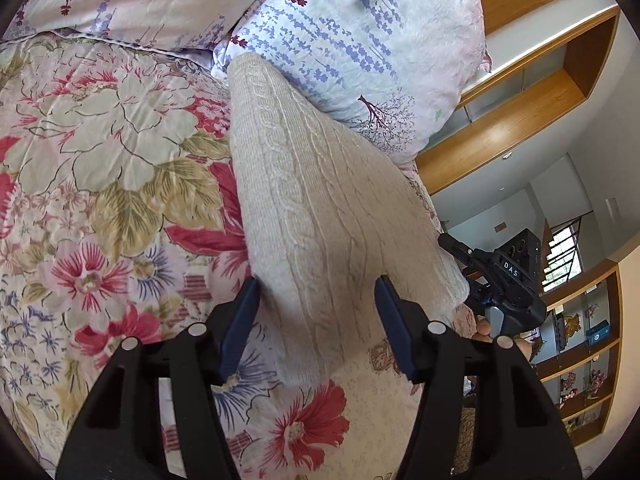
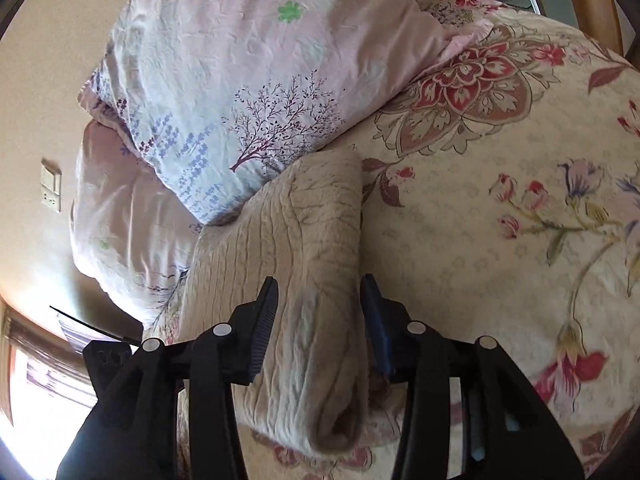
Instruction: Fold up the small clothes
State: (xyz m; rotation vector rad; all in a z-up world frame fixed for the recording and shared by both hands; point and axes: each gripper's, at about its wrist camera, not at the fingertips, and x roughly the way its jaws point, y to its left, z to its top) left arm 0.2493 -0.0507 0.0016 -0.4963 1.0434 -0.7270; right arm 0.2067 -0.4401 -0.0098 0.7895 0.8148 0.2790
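Note:
A beige cable-knit garment (image 1: pixel 316 200) lies folded on the floral bedspread (image 1: pixel 100 184); it also shows in the right wrist view (image 2: pixel 288 272). My left gripper (image 1: pixel 316 292) is open, its jaws standing wide on either side of the garment's near end. My right gripper (image 2: pixel 318 292) is open too, its jaws on either side of the garment's rolled, folded edge. The right gripper (image 1: pixel 496 276) shows in the left wrist view at the garment's right side, with part of a hand behind it.
Two lavender-print pillows (image 1: pixel 352 40) (image 2: pixel 248 80) lie against the garment's far end. Wooden shelves (image 1: pixel 532 92) and a cabinet with ornaments (image 1: pixel 584 360) stand beyond the bed's right edge. A wooden bed frame (image 2: pixel 592 8) curves at the far side.

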